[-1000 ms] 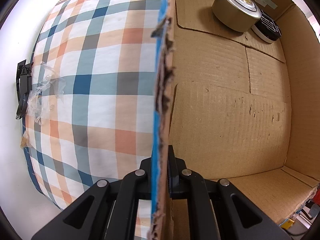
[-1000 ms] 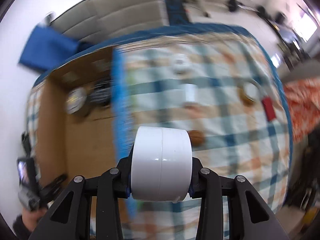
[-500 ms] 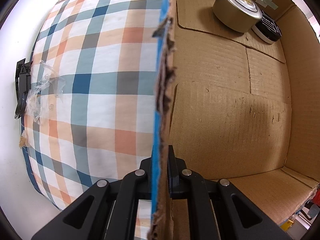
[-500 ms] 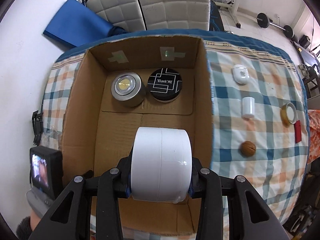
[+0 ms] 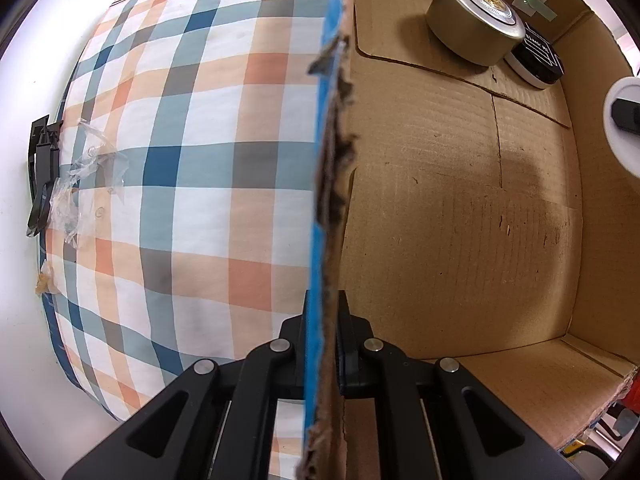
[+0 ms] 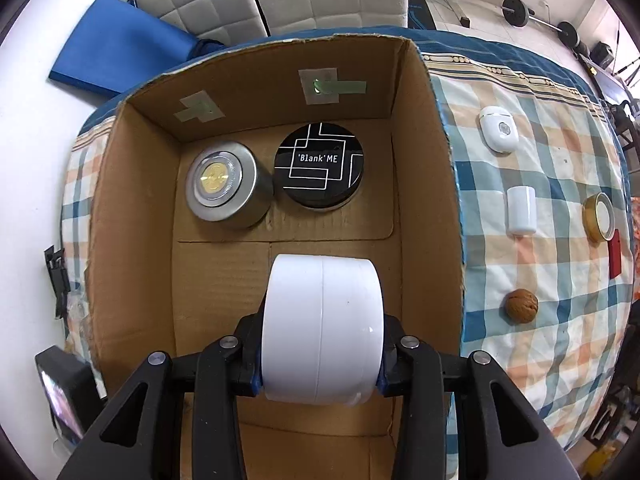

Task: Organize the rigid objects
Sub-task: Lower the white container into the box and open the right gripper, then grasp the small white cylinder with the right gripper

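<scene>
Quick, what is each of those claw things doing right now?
Left gripper: shut on the cardboard box wall.
Right gripper: shut on a white round container.

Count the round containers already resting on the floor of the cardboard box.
2: a silver tin at the back left and a black 'Blank'ME tin right beside it. The white container sits in the right gripper, not set down.

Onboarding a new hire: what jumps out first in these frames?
The white round container clamped in the right gripper, held over the open cardboard box. Next, the silver tin and black Blank ME tin at the box's far wall. The left gripper pinches the box's side wall.
</scene>
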`<act>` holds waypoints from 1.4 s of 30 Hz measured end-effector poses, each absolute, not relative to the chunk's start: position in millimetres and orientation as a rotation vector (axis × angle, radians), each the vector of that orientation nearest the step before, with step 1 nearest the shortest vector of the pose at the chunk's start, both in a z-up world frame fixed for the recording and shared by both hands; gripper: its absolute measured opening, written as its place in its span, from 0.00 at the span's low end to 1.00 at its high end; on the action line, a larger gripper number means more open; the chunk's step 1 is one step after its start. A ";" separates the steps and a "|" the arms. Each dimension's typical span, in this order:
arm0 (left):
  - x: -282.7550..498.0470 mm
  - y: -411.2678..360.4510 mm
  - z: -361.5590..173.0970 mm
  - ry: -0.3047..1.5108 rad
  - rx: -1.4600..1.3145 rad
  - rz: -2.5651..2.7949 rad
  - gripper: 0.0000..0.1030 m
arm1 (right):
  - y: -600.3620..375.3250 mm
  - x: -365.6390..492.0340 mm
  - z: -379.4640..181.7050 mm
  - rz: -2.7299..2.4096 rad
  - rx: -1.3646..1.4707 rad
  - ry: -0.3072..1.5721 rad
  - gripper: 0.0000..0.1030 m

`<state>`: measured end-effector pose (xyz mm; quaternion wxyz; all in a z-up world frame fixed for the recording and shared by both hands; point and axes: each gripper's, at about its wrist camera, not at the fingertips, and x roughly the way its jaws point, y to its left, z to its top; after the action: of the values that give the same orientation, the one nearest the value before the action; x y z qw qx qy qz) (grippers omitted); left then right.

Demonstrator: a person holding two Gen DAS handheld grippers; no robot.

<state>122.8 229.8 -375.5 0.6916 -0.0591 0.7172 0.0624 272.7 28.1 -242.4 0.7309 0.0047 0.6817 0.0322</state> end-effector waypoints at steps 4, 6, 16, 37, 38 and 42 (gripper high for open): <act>123.8 228.2 -375.4 1.603 -0.128 0.139 0.05 | 29.9 279.0 -250.4 0.059 0.006 1.515 0.40; 123.9 228.0 -375.5 1.603 -0.129 0.140 0.05 | 29.3 282.0 -256.7 0.058 0.014 1.534 0.42; 125.0 226.7 -375.8 1.601 -0.126 0.135 0.04 | 24.5 281.5 -237.3 0.048 -0.001 1.493 0.92; 123.7 232.4 -377.2 1.600 -0.156 0.148 0.05 | -142.5 293.4 -195.7 -0.170 0.229 1.419 1.00; 123.3 233.2 -377.6 1.600 -0.157 0.152 0.05 | -156.3 298.1 -203.6 -0.180 0.248 1.427 1.00; 123.5 234.0 -376.7 1.602 -0.156 0.171 0.06 | -188.0 317.2 -243.4 -0.201 0.295 1.469 1.00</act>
<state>123.5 234.0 -376.7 0.6900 -0.0700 0.7163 0.0766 317.2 -188.0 -243.4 0.7275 0.1338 0.6667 -0.0914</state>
